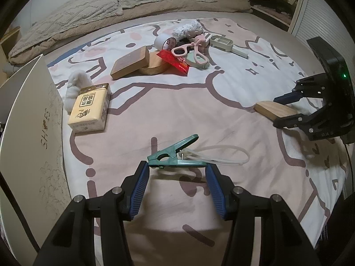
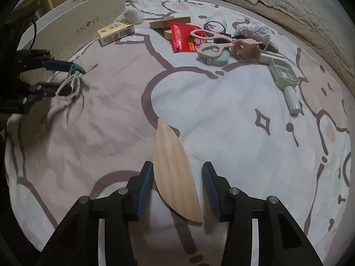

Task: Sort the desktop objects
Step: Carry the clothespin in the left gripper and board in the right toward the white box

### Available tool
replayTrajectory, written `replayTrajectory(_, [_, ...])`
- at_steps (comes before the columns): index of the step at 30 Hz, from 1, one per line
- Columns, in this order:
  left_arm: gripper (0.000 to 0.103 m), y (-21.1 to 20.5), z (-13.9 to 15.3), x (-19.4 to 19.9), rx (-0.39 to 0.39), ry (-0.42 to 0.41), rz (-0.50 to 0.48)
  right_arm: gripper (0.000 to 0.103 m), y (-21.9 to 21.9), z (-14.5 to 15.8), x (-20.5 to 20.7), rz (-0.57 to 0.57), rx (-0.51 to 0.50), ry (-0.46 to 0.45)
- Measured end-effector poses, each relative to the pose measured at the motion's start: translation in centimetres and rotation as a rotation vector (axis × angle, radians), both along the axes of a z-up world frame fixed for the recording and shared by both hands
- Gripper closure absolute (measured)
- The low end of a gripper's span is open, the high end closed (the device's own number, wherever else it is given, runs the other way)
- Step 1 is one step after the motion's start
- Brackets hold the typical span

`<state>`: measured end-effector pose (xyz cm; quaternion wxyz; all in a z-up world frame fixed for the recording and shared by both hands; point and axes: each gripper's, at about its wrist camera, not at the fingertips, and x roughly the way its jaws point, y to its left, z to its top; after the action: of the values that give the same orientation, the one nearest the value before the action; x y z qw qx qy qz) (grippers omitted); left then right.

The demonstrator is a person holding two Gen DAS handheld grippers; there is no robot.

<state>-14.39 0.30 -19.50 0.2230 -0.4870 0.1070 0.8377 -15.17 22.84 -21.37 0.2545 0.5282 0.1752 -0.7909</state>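
Left gripper [image 1: 177, 168], at the bottom centre of its own view, is clamped endwise on a teal plastic spring clamp [image 1: 175, 154] with a loop of white cable tie [image 1: 221, 155] threaded through it. The clamp's long axis runs across the frame from one blue pad to the other, its open handle end rising toward the upper right. A white shoe box [image 1: 26, 133] stands at the left edge of this view, nearer to this hand than to the other, so the clamp probably travels leftward.

Right gripper [image 2: 177, 188], at the bottom centre of its view, has its jaws apart around a pale wooden half-round block [image 2: 175, 173]. The left pad sits against the block's edge, while a gap shows at the right pad. The block's long axis runs away from the gripper up the frame, tilted slightly left, its pointed end toward the clutter at upper centre on the cartoon-print bedsheet [image 2: 221, 110].
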Motion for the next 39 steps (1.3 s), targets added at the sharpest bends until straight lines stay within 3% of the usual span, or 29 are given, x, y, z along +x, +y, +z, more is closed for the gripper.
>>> replayTrajectory(3, [0.051, -0.1, 0.2, 0.0, 0.0, 0.005, -0.002, 0.067, 0.1, 0.0, 0.1, 0.001, -0.014, -0.007])
replayTrajectory(19, [0.051, -0.1, 2.6, -0.3, 0.019, 0.066, 0.017, 0.069, -1.6, 3.3, -0.6, -0.07, -0.075, 0.055])
replayTrajectory(39, [0.051, -0.8, 8.2, 0.7, 0.057, 0.207, 0.062, 0.069, -3.5, 9.0, -0.7, -0.125, -0.141, 0.169])
